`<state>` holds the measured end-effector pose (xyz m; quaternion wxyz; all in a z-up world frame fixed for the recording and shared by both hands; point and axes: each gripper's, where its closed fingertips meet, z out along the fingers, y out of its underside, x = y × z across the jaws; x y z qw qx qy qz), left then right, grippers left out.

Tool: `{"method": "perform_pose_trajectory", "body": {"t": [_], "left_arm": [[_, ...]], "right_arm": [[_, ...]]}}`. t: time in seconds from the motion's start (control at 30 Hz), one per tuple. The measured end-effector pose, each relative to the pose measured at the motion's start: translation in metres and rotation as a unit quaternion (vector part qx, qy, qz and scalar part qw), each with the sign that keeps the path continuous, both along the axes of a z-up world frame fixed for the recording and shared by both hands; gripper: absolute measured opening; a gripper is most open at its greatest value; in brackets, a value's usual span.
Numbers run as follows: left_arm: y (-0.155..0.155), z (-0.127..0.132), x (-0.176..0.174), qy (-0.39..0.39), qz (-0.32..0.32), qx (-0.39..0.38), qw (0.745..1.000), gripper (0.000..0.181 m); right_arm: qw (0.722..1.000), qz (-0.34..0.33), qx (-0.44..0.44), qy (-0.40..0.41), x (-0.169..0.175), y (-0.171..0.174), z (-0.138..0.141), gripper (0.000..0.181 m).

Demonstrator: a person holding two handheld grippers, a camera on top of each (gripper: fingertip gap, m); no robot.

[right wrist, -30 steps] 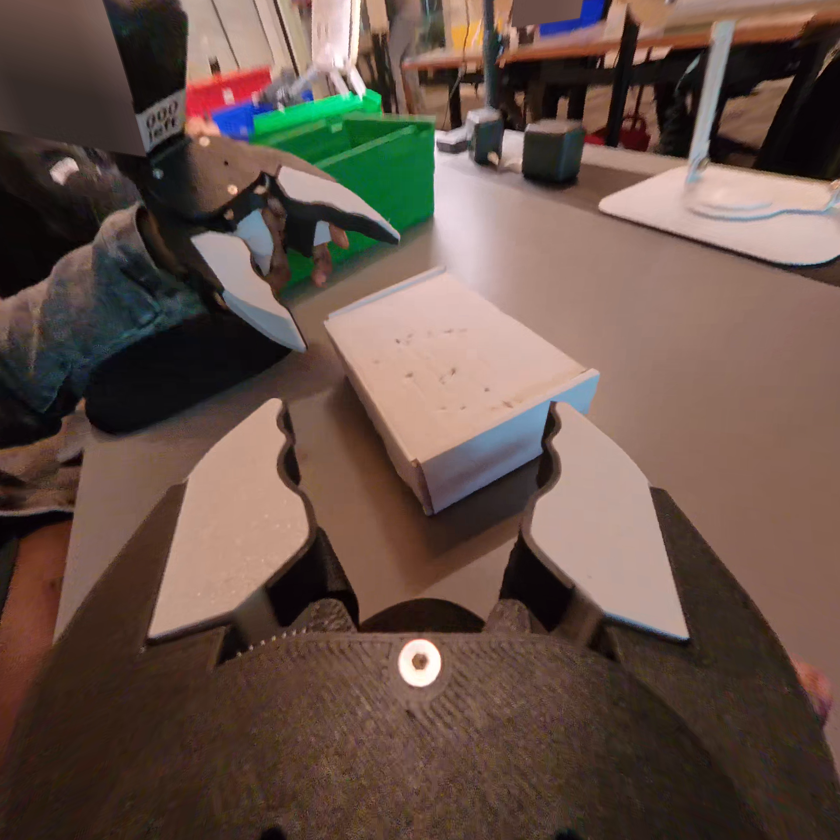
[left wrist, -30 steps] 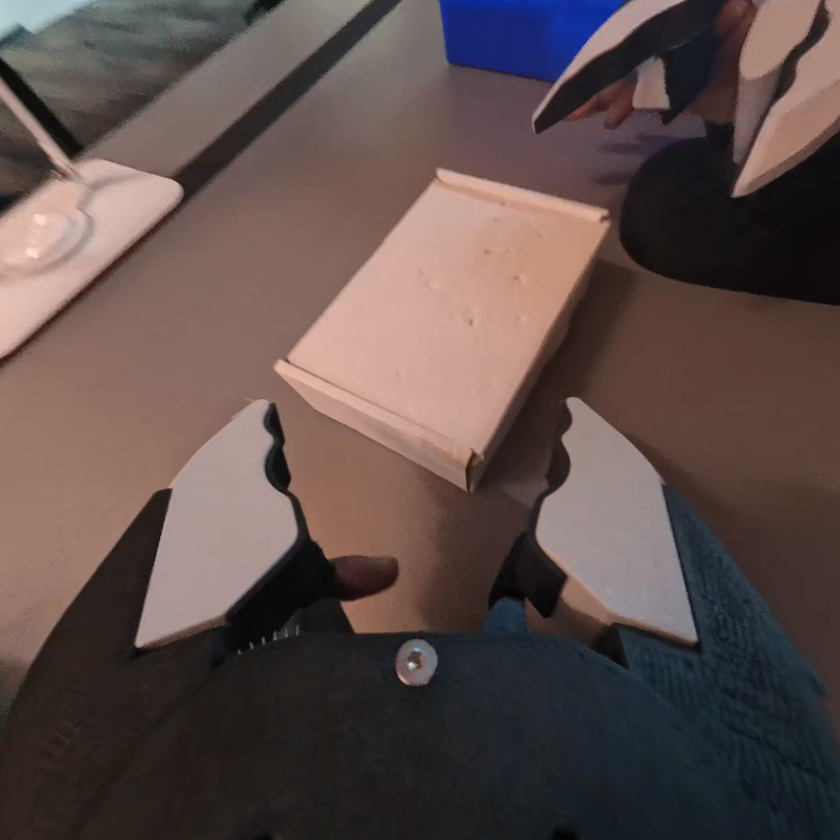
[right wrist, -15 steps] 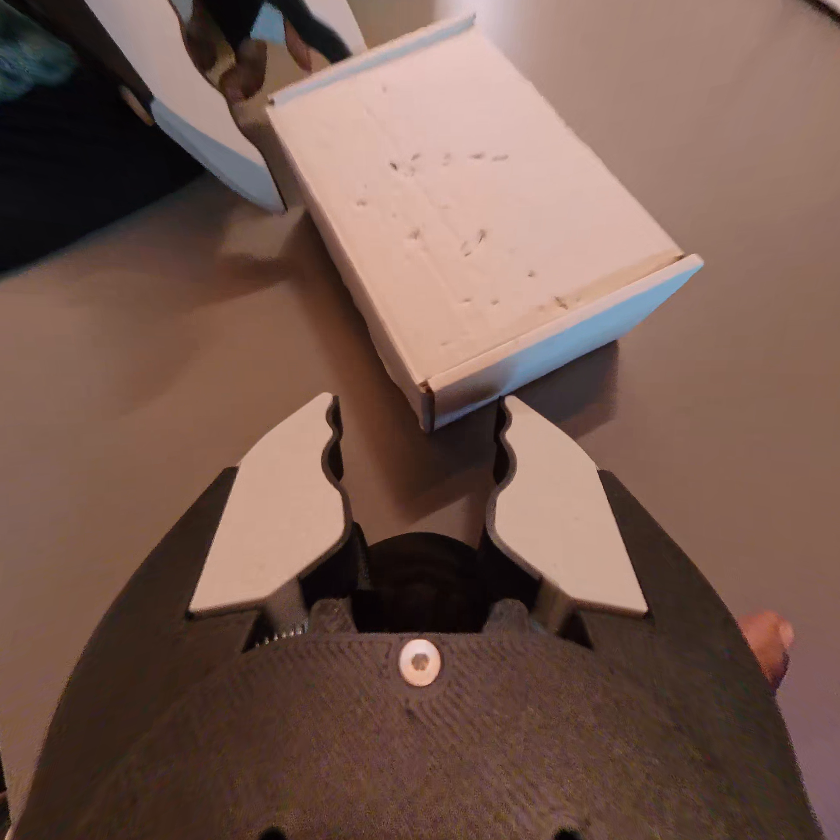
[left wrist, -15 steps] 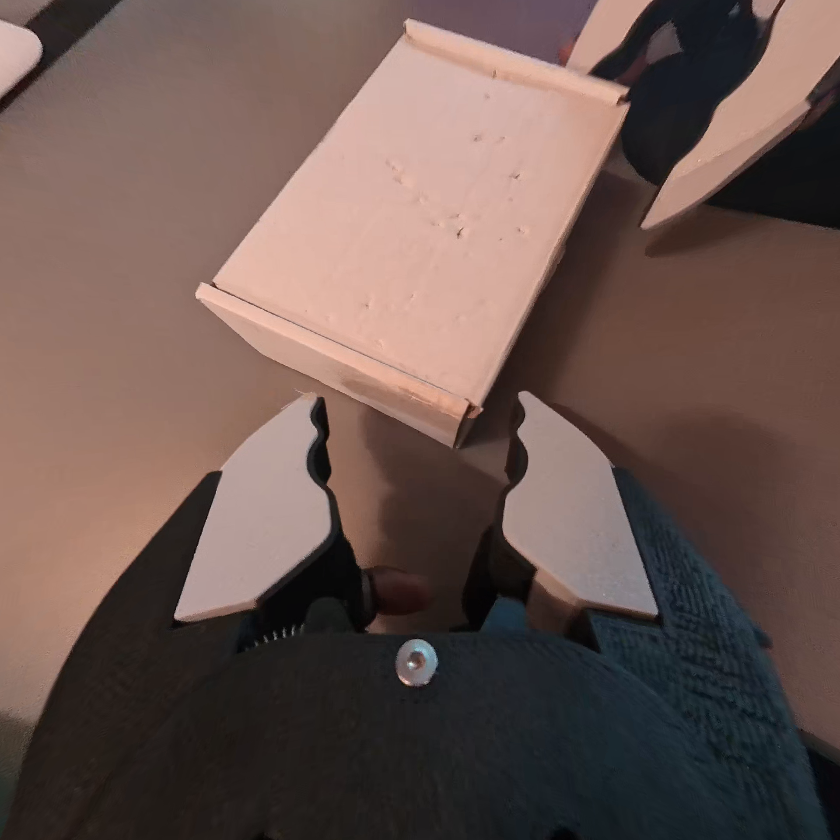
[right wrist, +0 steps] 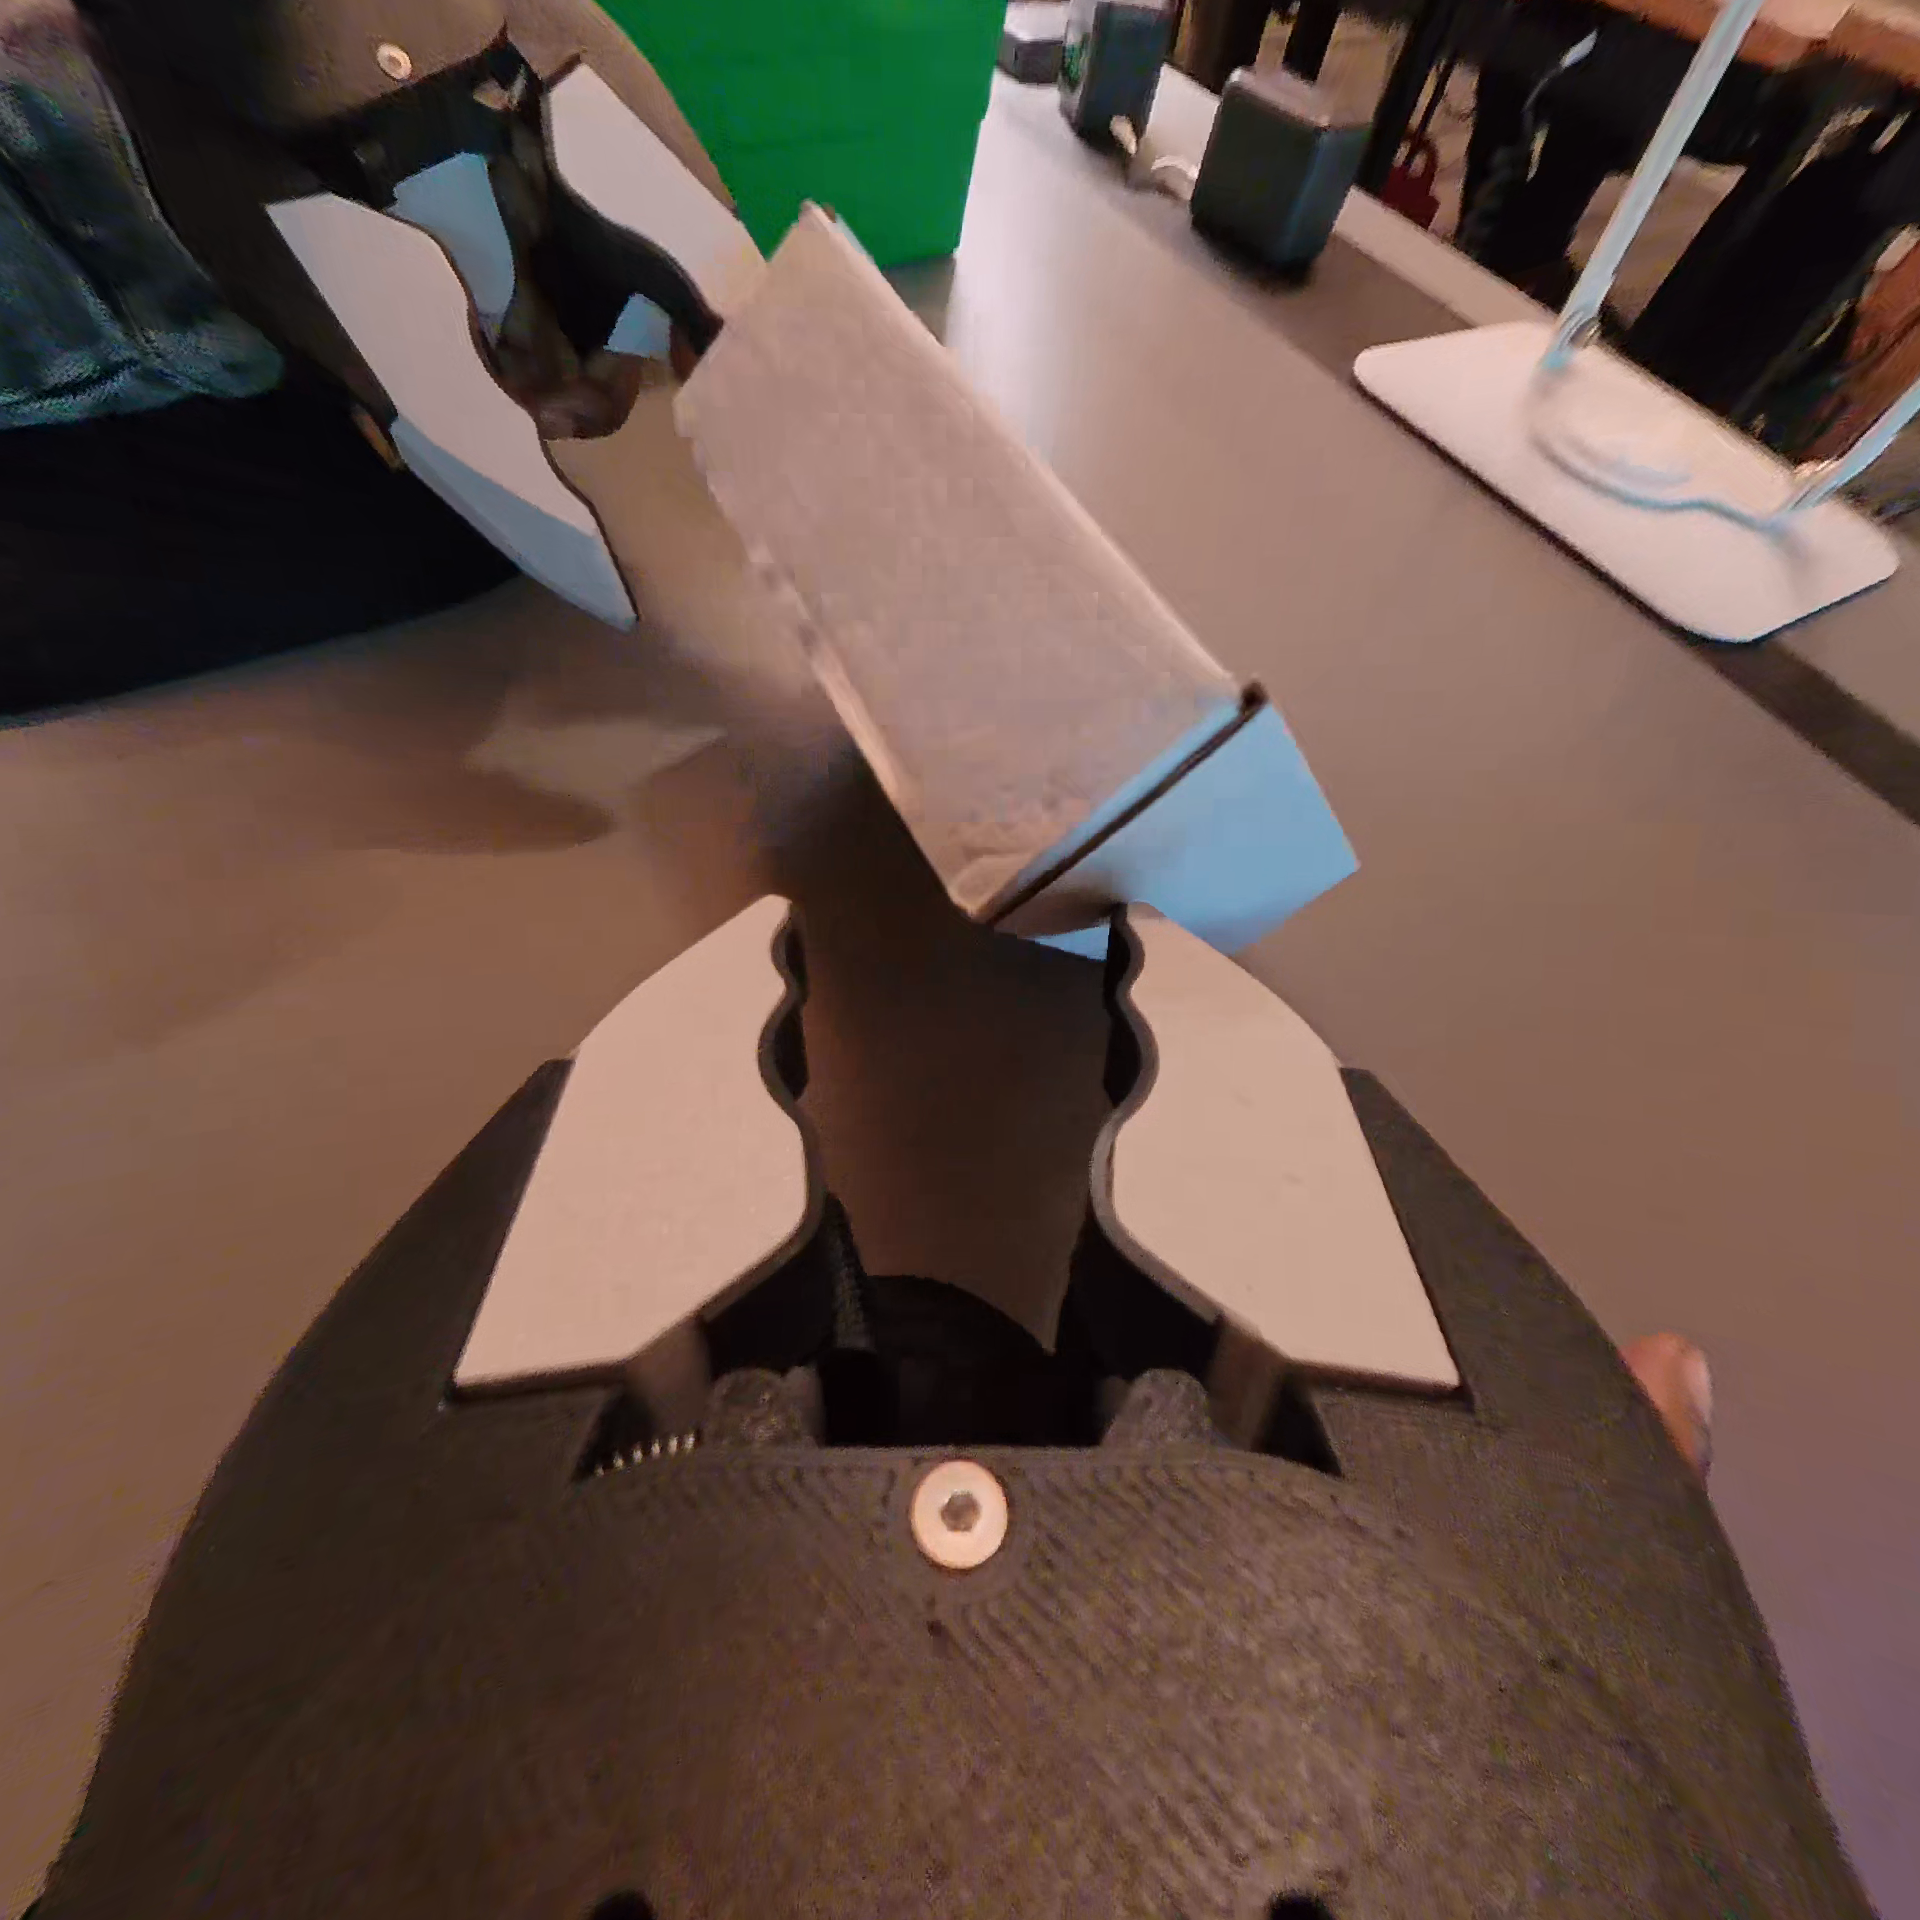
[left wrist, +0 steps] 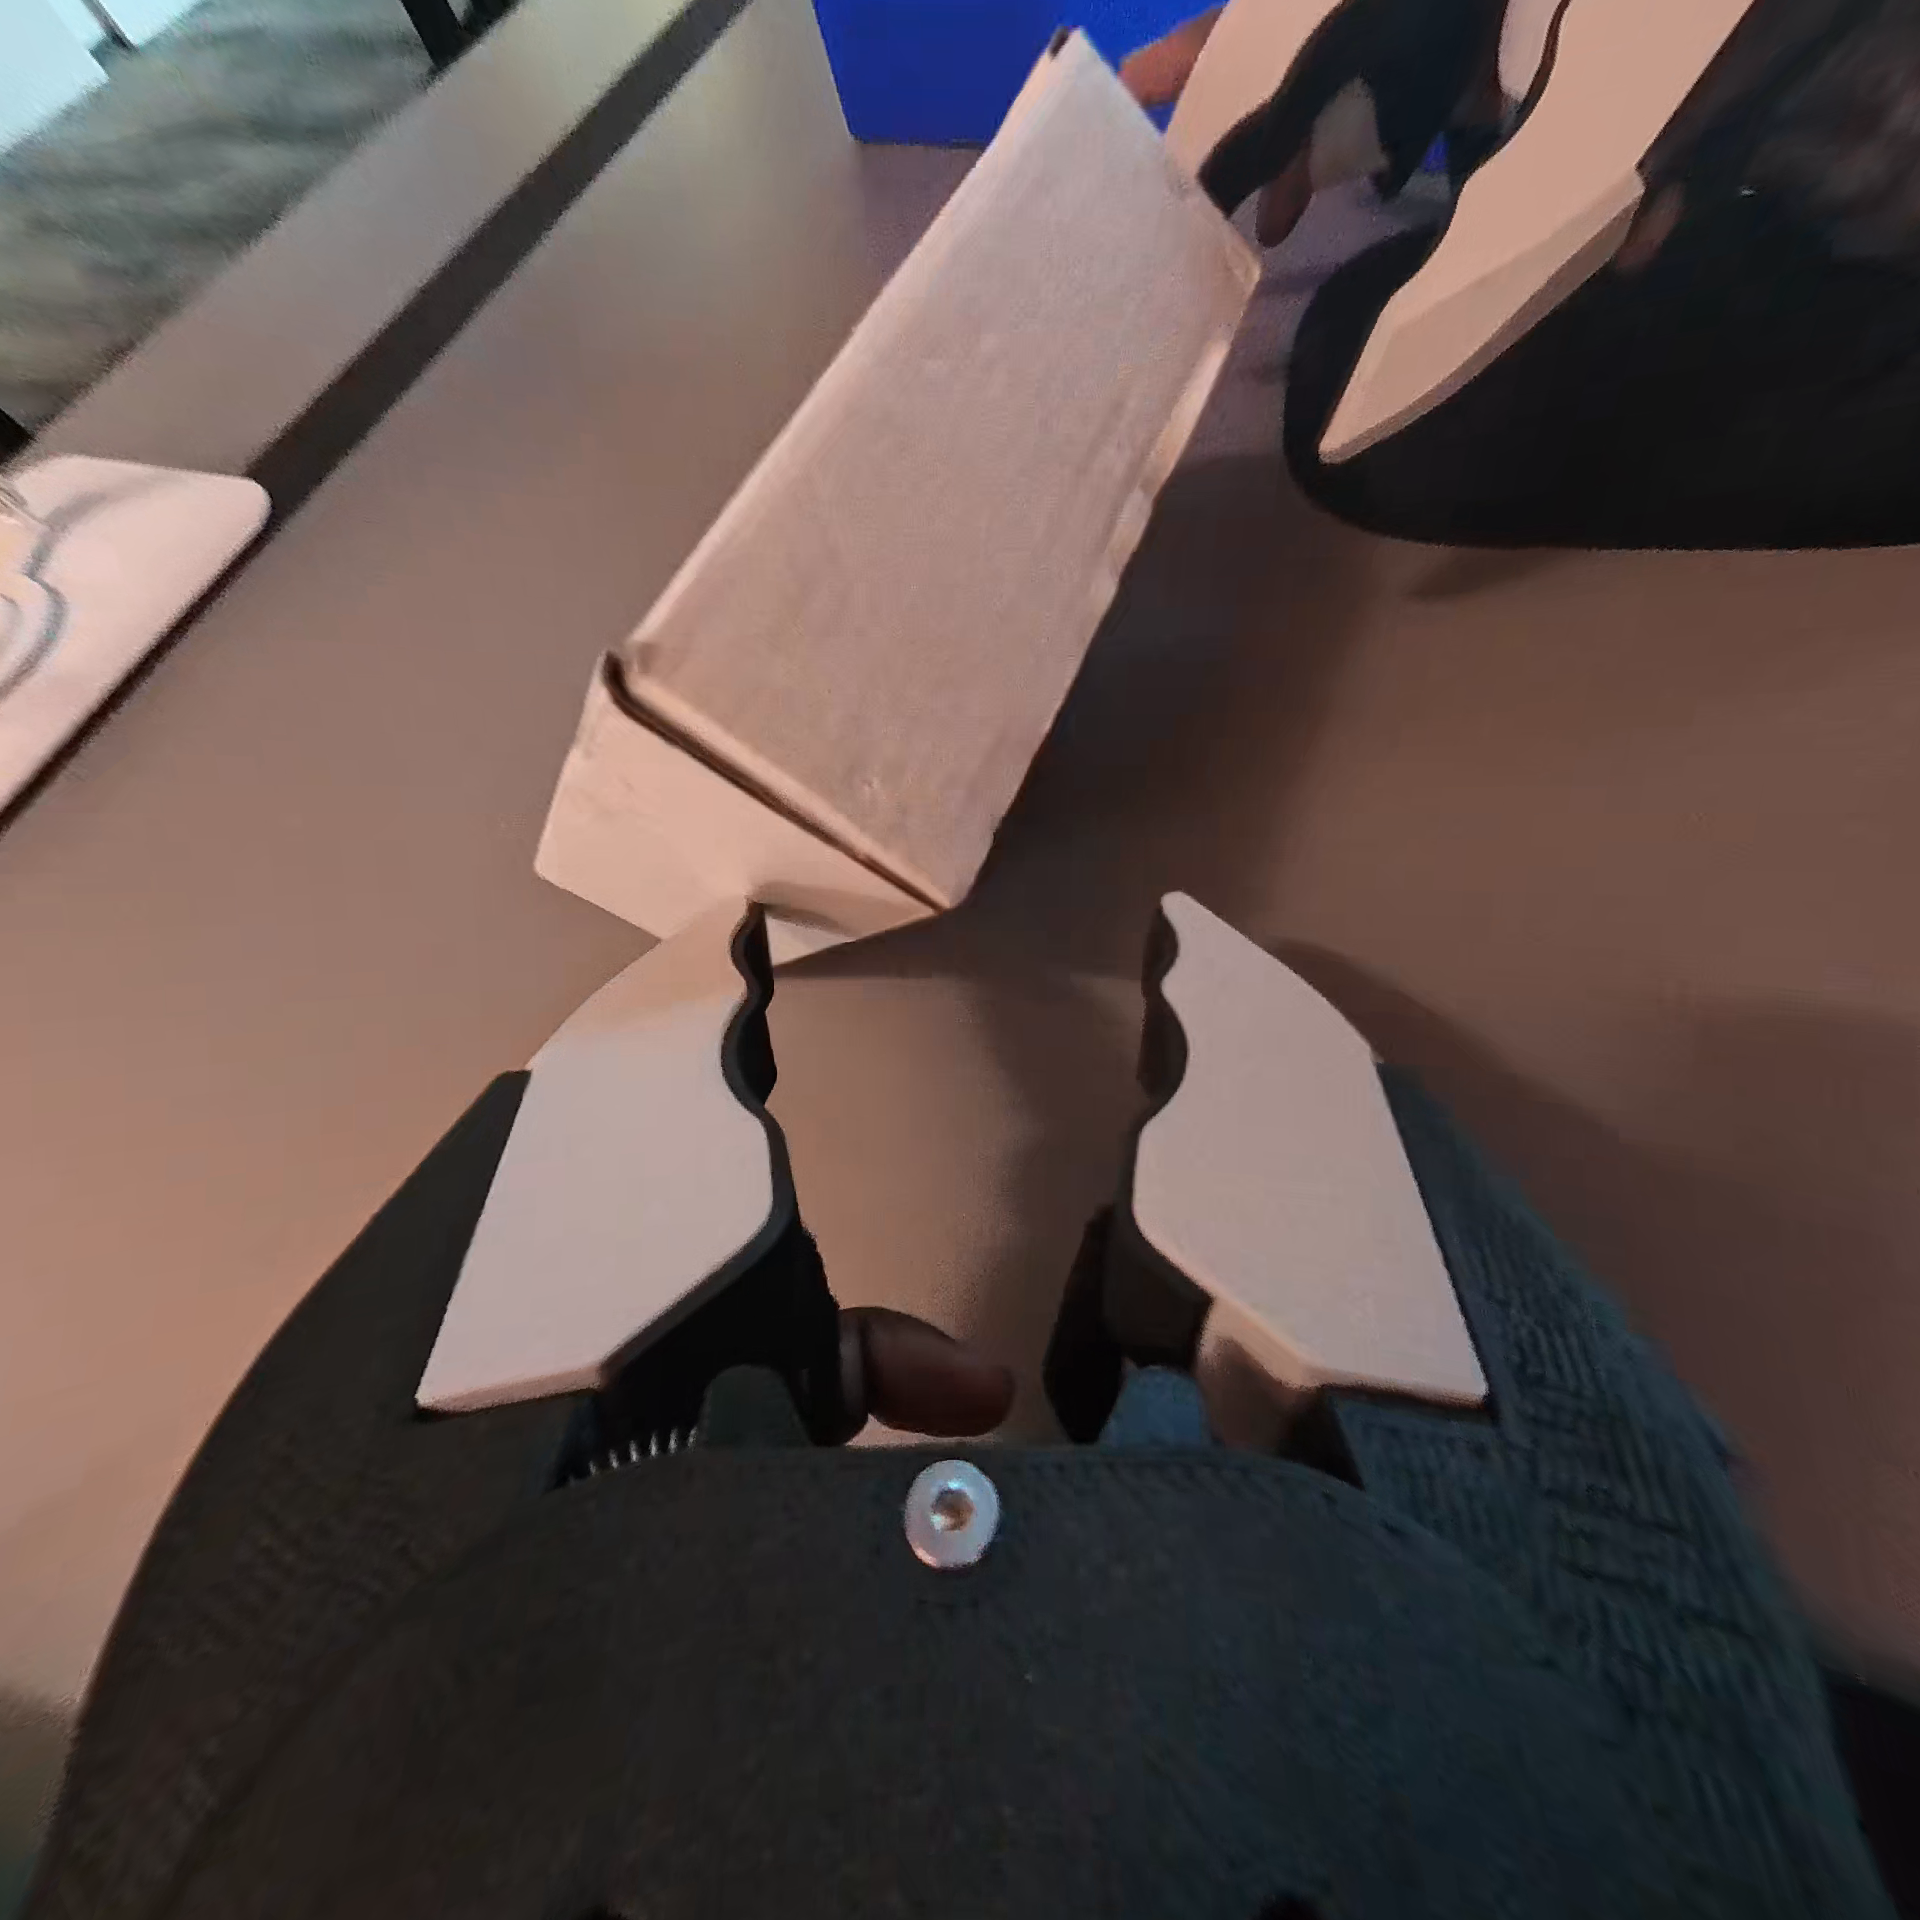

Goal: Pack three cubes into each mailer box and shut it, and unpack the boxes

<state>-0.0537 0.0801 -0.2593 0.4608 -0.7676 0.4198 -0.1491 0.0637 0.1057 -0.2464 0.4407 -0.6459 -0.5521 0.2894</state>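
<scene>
A closed white mailer box [left wrist: 914,520] stands tilted up on one long edge on the brown table, between my two grippers. My left gripper [left wrist: 956,914] is open at one end of the box, with its left fingertip [left wrist: 743,935] against the end face. My right gripper [right wrist: 951,914] is open at the opposite end of the box [right wrist: 956,582], with its right fingertip [right wrist: 1127,940] under the end corner. Each gripper also shows in the other's view, the right [left wrist: 1455,208] and the left [right wrist: 499,343]. No cubes are in view.
A blue bin [left wrist: 935,62] and a green bin [right wrist: 831,104] stand behind the box. A white stand base [right wrist: 1621,488] lies near the table's edge, with dark grey blocks [right wrist: 1278,177] beyond it. A black soft object [left wrist: 1558,468] lies beside the box.
Both grippers closed in on the box's two ends and narrowed. The box, flat on the table before, is now tipped up on one long edge between them.
</scene>
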Motion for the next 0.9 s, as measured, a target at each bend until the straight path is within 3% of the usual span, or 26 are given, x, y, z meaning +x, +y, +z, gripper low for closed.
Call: {"method": "perform_pose_trajectory", "body": {"t": [0.03, 0.23, 0.47, 0.9], "left_arm": [[0.001, 0.002, 0.000, 0.001, 0.001, 0.010, 1.000, 0.067], [-0.001, 0.009, 0.003, -0.018, -0.008, 0.022, 1.000, 0.051], [-0.006, 0.013, 0.008, -0.060, -0.025, 0.004, 0.998, 0.050], [-0.012, 0.014, 0.007, -0.072, -0.050, 0.001, 0.996, 0.035]], "right_arm": [[1.000, -0.001, 0.002, 0.005, 0.000, 0.000, 0.002, 0.056], [0.999, -0.025, 0.005, 0.039, 0.003, 0.008, 0.013, 0.057], [0.998, -0.025, 0.000, 0.057, 0.004, 0.009, 0.018, 0.066], [0.998, -0.036, 0.000, 0.054, 0.009, 0.011, 0.019, 0.048]]}}
